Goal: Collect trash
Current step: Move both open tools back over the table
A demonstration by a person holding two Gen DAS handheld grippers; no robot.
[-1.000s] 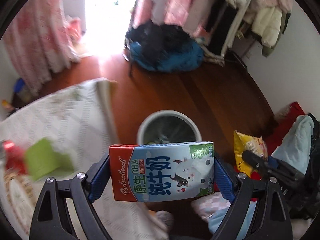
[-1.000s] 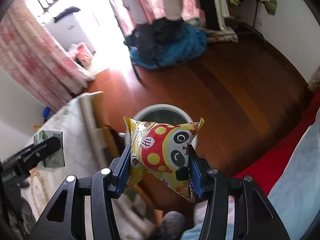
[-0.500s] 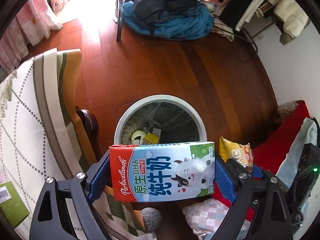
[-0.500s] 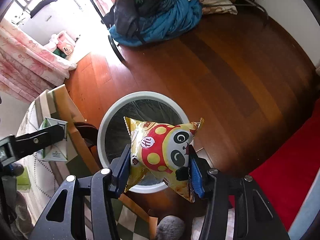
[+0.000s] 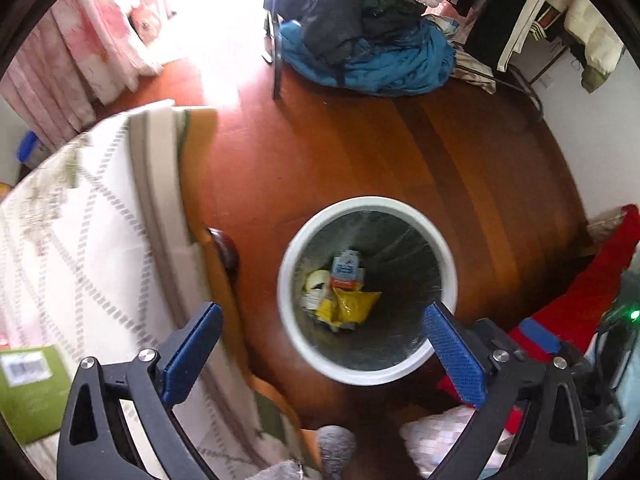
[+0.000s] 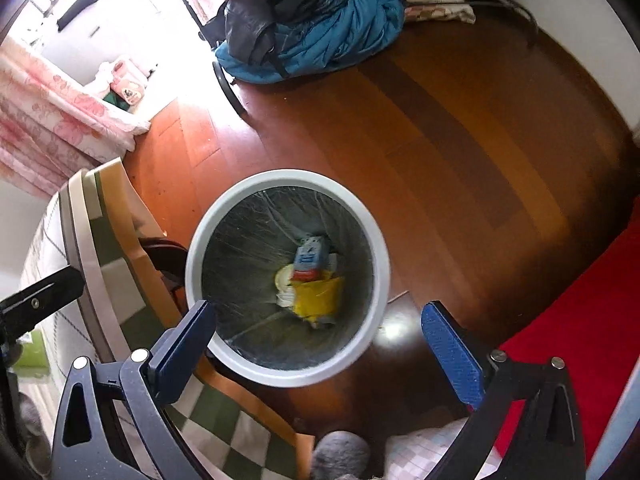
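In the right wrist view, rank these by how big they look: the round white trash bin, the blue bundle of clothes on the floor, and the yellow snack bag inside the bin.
1-2. Round white trash bin and blue bundle of clothes: similar spread, the bundle lies farther off, so unranked.
3. Yellow snack bag: clearly smallest.

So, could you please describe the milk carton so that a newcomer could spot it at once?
Find the round white bin standing on the brown wooden floor beside the table edge. Look down to its bottom, among the trash. The milk carton is the blue and white box with a red end, lying just beyond the yellow snack bag and beside a pale round lid.
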